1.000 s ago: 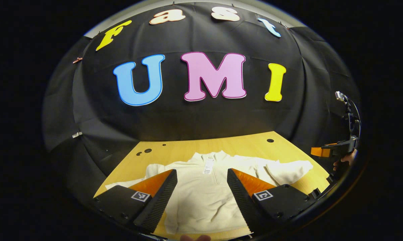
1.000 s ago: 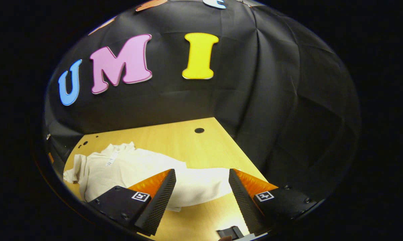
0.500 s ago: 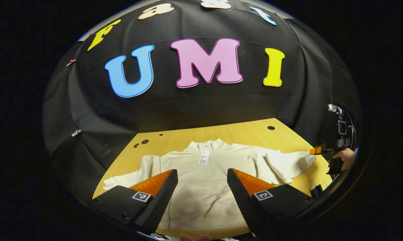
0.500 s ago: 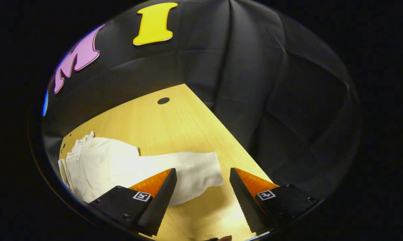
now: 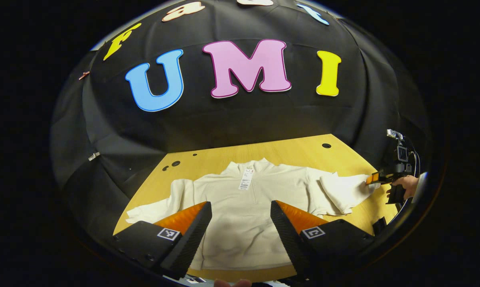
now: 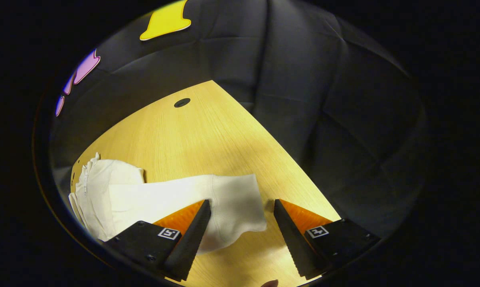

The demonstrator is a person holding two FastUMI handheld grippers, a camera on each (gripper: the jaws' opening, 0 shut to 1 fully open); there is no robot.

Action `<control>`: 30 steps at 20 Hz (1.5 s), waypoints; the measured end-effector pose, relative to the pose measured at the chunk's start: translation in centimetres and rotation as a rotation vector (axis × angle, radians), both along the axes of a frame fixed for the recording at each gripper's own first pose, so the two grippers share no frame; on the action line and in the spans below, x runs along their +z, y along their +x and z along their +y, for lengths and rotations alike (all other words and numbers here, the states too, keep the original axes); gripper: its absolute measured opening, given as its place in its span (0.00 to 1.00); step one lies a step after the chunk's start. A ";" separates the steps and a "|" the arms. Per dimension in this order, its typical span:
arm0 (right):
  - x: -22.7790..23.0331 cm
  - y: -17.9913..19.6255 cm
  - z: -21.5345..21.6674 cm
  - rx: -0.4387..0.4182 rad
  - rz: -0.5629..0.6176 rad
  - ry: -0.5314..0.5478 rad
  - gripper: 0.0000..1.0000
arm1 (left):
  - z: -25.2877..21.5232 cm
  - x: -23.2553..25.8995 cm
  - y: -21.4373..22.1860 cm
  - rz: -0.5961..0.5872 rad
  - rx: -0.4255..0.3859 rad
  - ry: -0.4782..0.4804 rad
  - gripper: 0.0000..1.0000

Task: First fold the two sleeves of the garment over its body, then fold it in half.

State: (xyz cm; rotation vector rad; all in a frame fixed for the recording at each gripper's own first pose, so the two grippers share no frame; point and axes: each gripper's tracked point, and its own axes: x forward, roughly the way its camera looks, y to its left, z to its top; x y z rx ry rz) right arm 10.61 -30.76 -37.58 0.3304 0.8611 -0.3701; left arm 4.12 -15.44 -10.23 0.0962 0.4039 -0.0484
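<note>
Your cream garment [image 5: 243, 215] flat on the desk [image 5: 287, 153], front up, collar toward the far edge, both sleeves spread outward, your left gripper [image 5: 241, 231] wide open over its body, your right gripper [image 6: 242, 233] wide open, straddling the right sleeve cuff [image 6: 234, 203], holding nothing.

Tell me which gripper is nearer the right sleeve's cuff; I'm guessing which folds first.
Right. The right gripper hangs open right at the cuff, the cuff's end between its fingers. The left gripper hovers open over the garment's body, well away from that cuff.

A light wooden bench [image 5: 287, 153] with small round holes carries a cream pullover [image 5: 240, 223] spread flat, sleeves out.
</note>
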 end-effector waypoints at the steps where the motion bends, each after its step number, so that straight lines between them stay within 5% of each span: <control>1: 0.0 0.0 0.0 0.000 -0.001 0.000 0.99 | 0.1 0.0 -0.1 0.000 0.003 0.002 0.95; 3: -0.2 0.1 0.4 0.017 0.011 -0.025 0.92 | 0.2 0.1 -0.3 -0.001 0.007 0.005 0.95; 5: -0.8 0.3 1.2 0.055 0.029 -0.074 0.98 | 0.2 0.0 -0.3 -0.001 0.011 0.006 0.95; 8: -0.8 0.4 0.9 0.048 0.024 -0.058 0.88 | 0.2 0.0 -0.5 -0.006 0.011 0.008 0.95; 11: -0.8 0.0 0.1 0.007 0.019 -0.056 0.38 | 0.3 -0.2 -0.6 -0.004 0.012 0.006 0.95; 17: -0.5 0.5 0.8 -0.015 0.029 -0.023 0.15 | 1.0 -0.7 -1.5 0.007 0.053 -0.025 0.96; 21: 0.6 0.0 2.6 0.007 0.012 0.040 0.12 | 1.8 -0.6 -1.6 0.000 0.040 -0.044 0.95; 30: 11.5 1.6 11.3 0.088 -0.224 0.055 0.12 | 5.9 0.0 -1.5 -0.037 0.003 -0.079 0.95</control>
